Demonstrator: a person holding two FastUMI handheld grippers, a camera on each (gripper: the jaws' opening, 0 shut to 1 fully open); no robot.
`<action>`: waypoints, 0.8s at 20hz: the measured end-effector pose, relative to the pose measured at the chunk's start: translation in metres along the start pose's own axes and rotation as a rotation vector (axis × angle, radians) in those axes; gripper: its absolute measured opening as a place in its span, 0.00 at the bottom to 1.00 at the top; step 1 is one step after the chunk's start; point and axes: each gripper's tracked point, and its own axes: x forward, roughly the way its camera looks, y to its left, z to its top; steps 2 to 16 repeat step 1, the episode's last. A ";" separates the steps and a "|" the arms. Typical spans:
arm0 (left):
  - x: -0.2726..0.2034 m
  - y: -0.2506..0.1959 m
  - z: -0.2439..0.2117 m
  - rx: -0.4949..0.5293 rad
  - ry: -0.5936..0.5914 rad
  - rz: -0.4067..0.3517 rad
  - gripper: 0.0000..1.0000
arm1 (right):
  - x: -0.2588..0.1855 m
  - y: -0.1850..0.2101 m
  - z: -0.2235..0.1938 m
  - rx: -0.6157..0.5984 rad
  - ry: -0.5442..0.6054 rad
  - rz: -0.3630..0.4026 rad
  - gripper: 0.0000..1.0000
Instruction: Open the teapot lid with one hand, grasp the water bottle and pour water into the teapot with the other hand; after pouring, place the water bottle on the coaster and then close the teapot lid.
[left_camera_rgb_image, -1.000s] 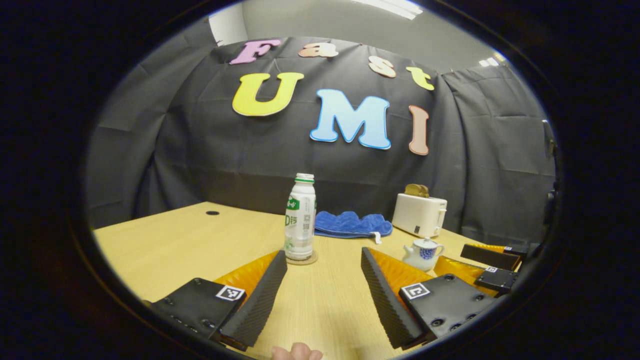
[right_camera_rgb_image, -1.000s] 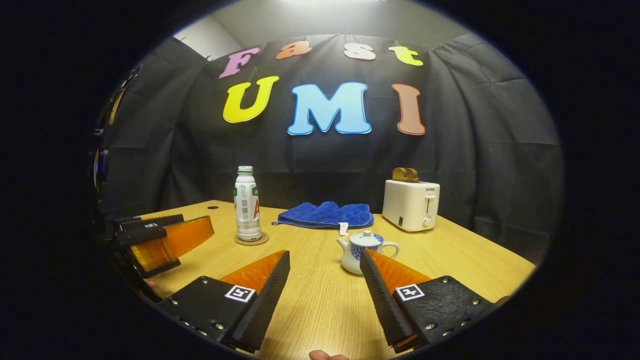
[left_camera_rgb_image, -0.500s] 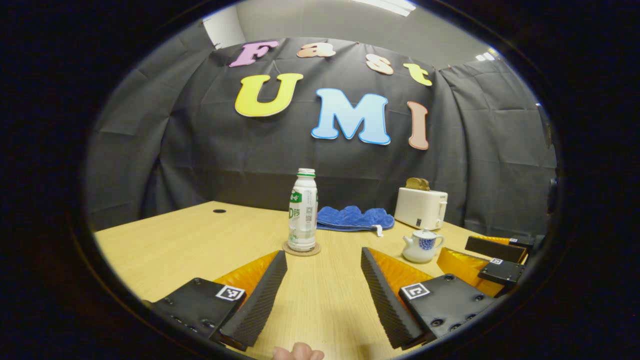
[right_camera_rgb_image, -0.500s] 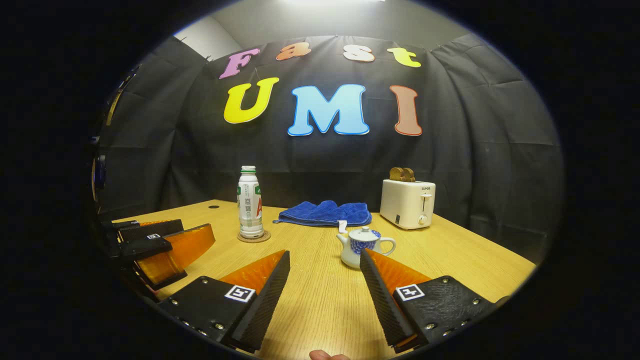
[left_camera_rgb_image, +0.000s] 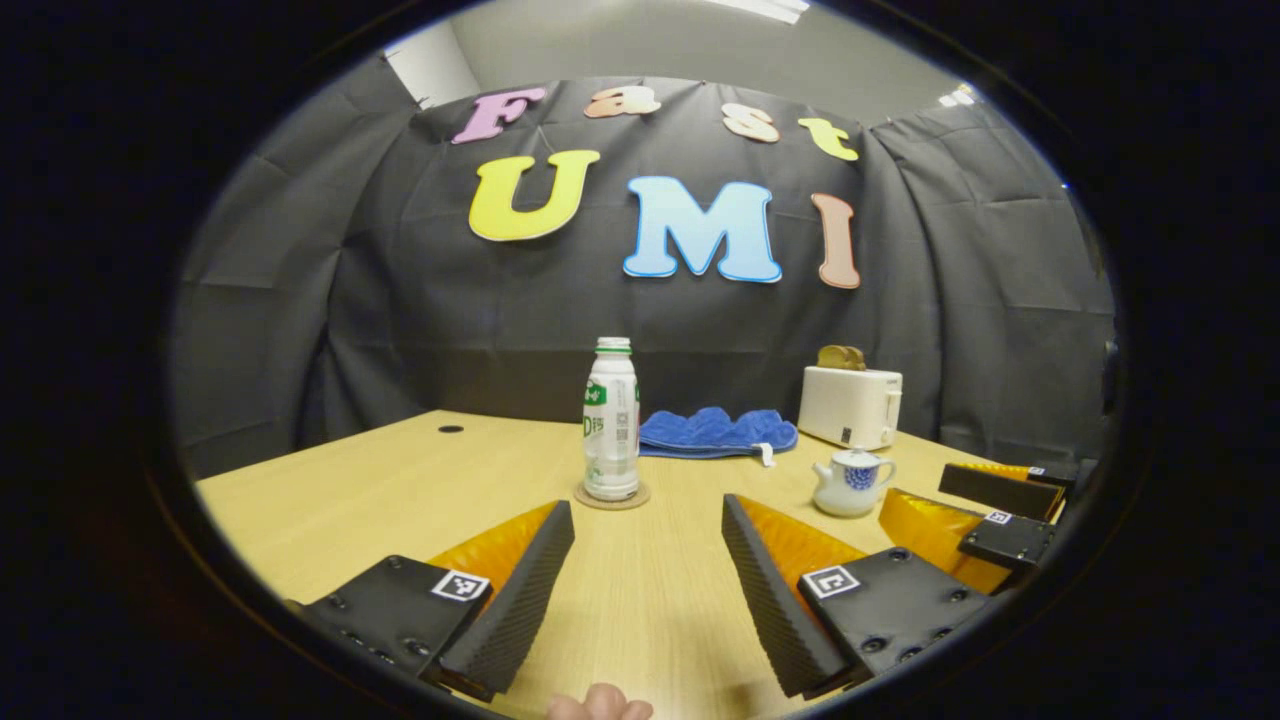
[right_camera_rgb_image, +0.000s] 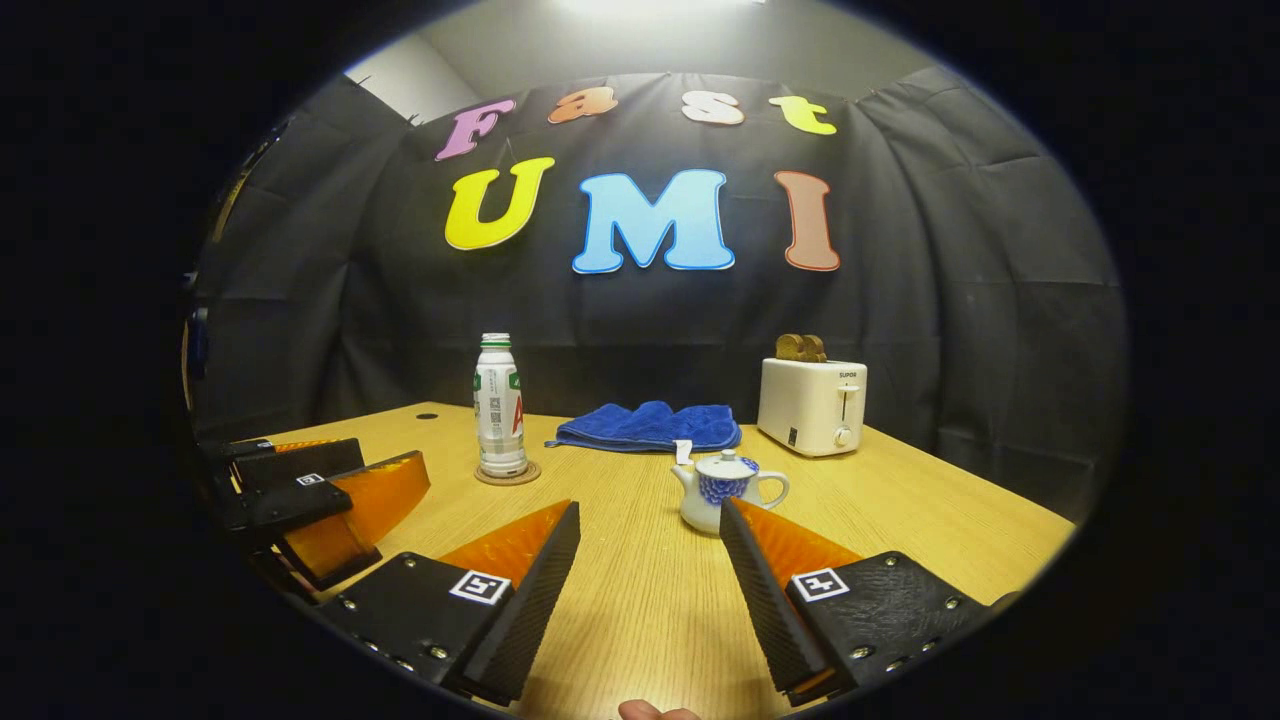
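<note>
We hold our left gripper spread, water bottle standing ahead on its coaster. Our right gripper gapes empty, lidded teapot just beyond its right finger.

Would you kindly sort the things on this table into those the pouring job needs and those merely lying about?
Needed: bottle, coaster, teapot, lid.
Lying about: toaster holding bread, blue cloth.
</note>
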 end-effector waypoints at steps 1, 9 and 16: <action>-0.001 -0.003 -0.002 0.008 0.004 0.000 1.00 | 0.000 0.000 0.000 0.010 0.002 0.001 0.87; -0.001 -0.003 -0.002 0.008 0.004 0.000 1.00 | 0.000 0.000 0.000 0.010 0.002 0.001 0.87; -0.001 -0.003 -0.002 0.008 0.004 0.000 1.00 | 0.000 0.000 0.000 0.010 0.002 0.001 0.87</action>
